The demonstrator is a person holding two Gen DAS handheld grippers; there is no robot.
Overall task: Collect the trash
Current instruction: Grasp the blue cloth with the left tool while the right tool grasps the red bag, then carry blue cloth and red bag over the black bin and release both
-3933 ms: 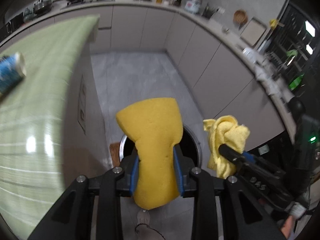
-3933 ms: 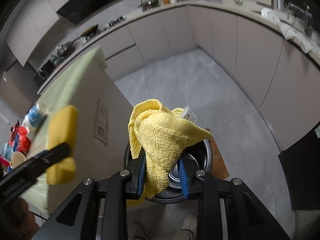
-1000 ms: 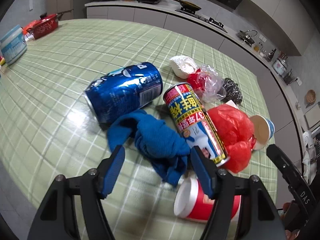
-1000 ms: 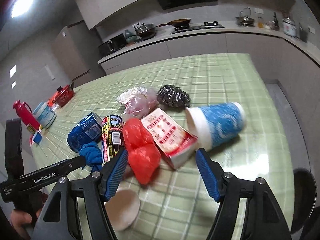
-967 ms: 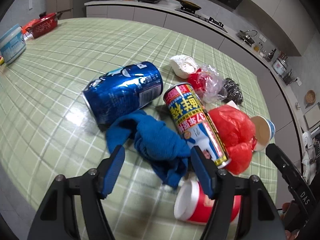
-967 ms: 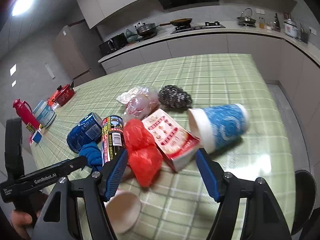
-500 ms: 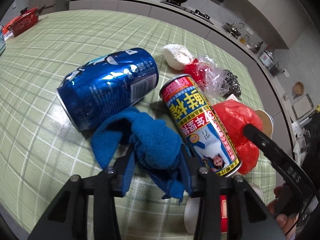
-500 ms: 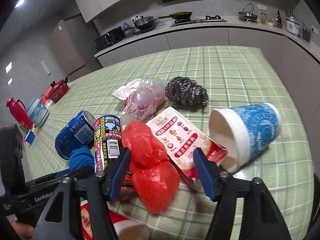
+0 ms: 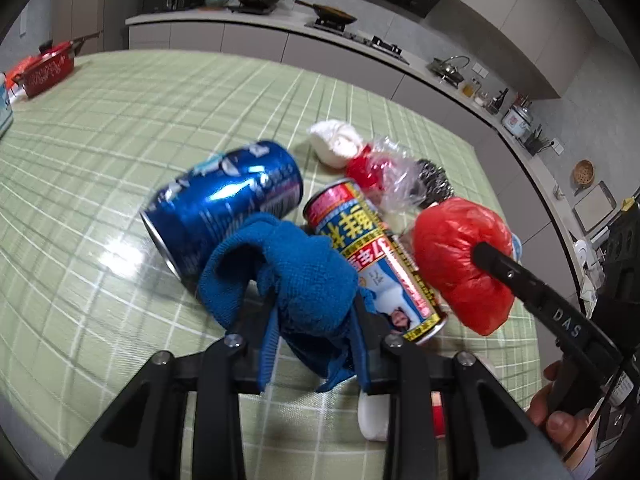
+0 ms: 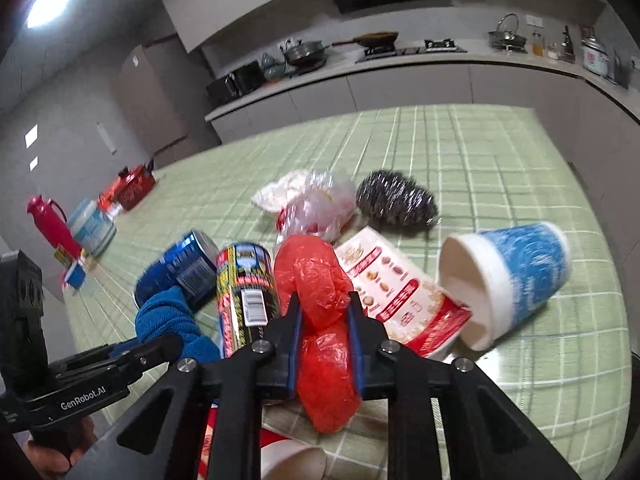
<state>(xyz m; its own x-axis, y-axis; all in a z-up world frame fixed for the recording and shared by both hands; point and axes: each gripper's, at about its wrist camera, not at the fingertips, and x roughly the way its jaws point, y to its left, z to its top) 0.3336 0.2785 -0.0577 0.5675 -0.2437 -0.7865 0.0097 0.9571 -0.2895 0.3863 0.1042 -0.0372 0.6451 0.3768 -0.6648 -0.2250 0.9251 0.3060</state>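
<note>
A crumpled blue cloth [image 9: 296, 256] lies on the green checked table [image 9: 120, 120] against a blue drink can [image 9: 224, 204]. My left gripper [image 9: 314, 312] is closing tight on the cloth, its pads pressing into both sides. A red plastic bag [image 10: 308, 268] sits beside a red and yellow spray can [image 10: 244, 280]. The jaws of my right gripper [image 10: 325, 312] are closing on the bag and squeeze its middle. In the left wrist view one right finger [image 9: 496, 264] lies across the red bag [image 9: 448, 236].
More trash lies close by: a blue paper cup [image 10: 516, 276] on its side, a snack packet [image 10: 392, 292], a steel scourer [image 10: 396, 200], a clear plastic bag [image 10: 316, 204] and a red and white cup [image 9: 376, 416]. A red pot [image 9: 48, 72] stands far left.
Both grippers came forward over the trash pile and went from wide open to shut, the left on the blue cloth, the right on the red bag.
</note>
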